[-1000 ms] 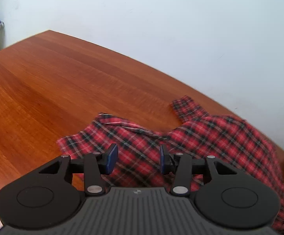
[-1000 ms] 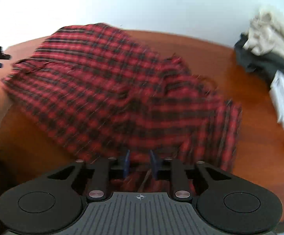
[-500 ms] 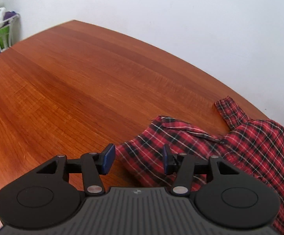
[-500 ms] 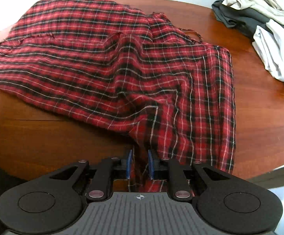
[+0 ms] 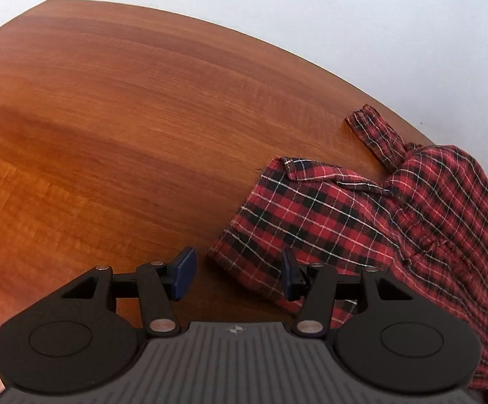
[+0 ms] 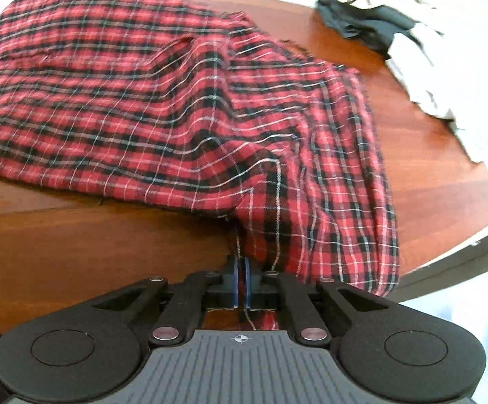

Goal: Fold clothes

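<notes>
A red and black plaid shirt [image 6: 176, 101] lies spread and rumpled on the brown wooden table [image 6: 75, 235]. My right gripper [image 6: 242, 284] is shut on the shirt's near edge, which hangs over the table's front edge. In the left wrist view the shirt's collar end [image 5: 328, 215] lies at the right, with a sleeve cuff [image 5: 372, 128] pointing to the far edge. My left gripper [image 5: 237, 271] is open and empty, low over the table, with its right finger over the shirt's near corner and its left finger over bare wood.
A pile of other clothes, black [image 6: 361, 23] and white [image 6: 446, 77], lies at the table's far right. A white wall [image 5: 277, 6] stands behind the table. Bare wood [image 5: 109, 134] stretches left of the shirt.
My right gripper has closed tight on the shirt's near edge and pulled it toward me. My left gripper has slid left, off the shirt, so only the shirt's corner lies between its fingers.
</notes>
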Available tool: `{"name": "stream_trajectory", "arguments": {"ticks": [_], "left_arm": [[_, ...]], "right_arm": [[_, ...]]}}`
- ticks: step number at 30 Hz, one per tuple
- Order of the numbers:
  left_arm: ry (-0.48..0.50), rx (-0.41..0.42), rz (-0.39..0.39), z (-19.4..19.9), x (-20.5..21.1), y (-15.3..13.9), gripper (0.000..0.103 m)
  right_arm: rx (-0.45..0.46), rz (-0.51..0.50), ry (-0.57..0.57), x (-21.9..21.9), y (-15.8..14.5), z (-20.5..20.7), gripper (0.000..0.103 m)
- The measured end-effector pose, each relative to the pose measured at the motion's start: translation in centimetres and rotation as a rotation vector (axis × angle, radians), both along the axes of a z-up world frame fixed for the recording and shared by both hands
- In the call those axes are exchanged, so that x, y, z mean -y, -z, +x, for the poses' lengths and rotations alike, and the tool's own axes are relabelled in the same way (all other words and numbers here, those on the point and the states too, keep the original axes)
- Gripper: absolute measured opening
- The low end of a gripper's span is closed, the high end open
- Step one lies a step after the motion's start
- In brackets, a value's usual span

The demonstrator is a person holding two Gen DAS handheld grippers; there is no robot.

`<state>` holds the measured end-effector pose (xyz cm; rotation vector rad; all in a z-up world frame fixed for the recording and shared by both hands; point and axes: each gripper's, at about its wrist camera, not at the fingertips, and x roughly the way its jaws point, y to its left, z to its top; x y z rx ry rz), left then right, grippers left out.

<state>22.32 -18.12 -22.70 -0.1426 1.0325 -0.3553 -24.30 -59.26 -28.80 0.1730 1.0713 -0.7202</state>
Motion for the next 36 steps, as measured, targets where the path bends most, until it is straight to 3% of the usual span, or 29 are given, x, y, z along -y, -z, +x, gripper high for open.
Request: {"name": "stream_trajectory", "arguments": {"ticks": [4, 6, 7, 10, 15, 20, 30, 33, 36], "left_arm": [[0.037, 0.032, 0.002, 0.7, 0.3, 0.4, 0.056], [0.058, 0.046, 0.020, 0.9, 0.7, 0.4, 0.012], [0.066, 0.064, 0.027, 0.8, 0.9, 0.2, 0.004], [0.050, 0.138, 0.021, 0.3, 1.1, -1.5, 0.004], [-0.099, 0.169, -0.042, 0.1, -0.1, -5.7, 0.004], [-0.105, 0.186, 0.038, -1.6, -0.4, -7.1, 0.004], [-0.099, 0.077, 0.213, -7.6, -3.2, -5.8, 0.004], [-0.117, 0.030, 0.242, -8.7, -4.2, -5.0, 0.004], [-0.128, 0.007, 0.211, -8.9, -5.8, -4.6, 0.005]], "right_arm": [[0.021, -0.074, 0.048, -1.5, -1.4, -0.2, 0.006], [0.025, -0.105, 0.060, -2.2, -2.1, -0.3, 0.006], [0.027, -0.120, 0.065, -2.4, -2.4, -0.3, 0.006], [0.020, -0.181, 0.065, -3.0, -3.6, -0.3, 0.006], [-0.014, -0.280, 0.041, -3.3, -5.5, -0.3, 0.006], [-0.081, -0.274, -0.002, -4.0, -4.8, -0.5, 0.006], [-0.210, -0.186, -0.026, -3.6, -0.7, -1.3, 0.006], [-0.227, -0.149, -0.031, -3.5, 0.1, -1.3, 0.006], [-0.215, -0.106, -0.046, -3.6, 0.3, -0.8, 0.008]]}}
